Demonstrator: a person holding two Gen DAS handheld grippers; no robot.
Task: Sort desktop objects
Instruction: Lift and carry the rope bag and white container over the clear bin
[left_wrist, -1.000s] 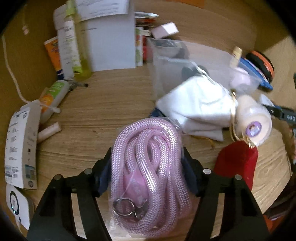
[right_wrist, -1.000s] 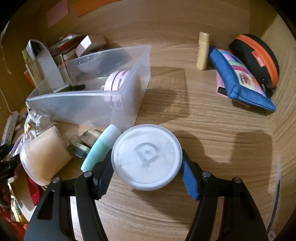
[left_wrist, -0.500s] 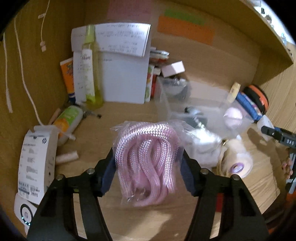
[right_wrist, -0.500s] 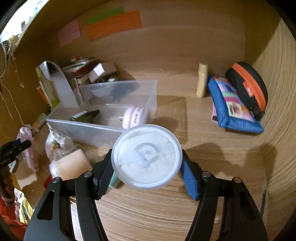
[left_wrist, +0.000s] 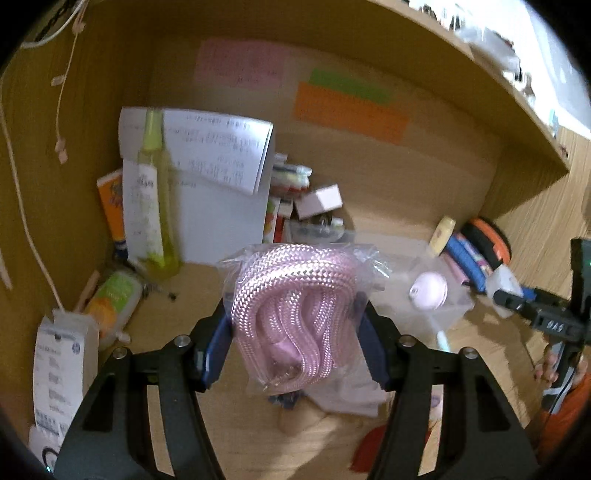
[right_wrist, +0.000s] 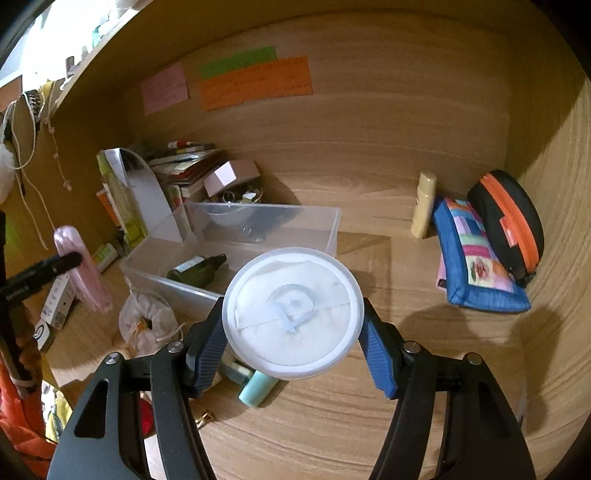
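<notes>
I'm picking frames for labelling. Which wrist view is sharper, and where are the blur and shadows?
Right wrist view: sharp; round lidded container crisp, gripper shadows on the desk. Left wrist view: motion-blurred; sticky notes unreadable, bagged pink rope clearer. Both bend at the edges.

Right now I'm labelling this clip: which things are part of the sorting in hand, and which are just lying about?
In hand:
- bagged pink braided rope, held by left gripper
- round white lidded tub, held by right gripper
- clear plastic bin

Lying about:
- blue patchwork pouch
- black case with orange zip
- coloured sticky notes
</notes>
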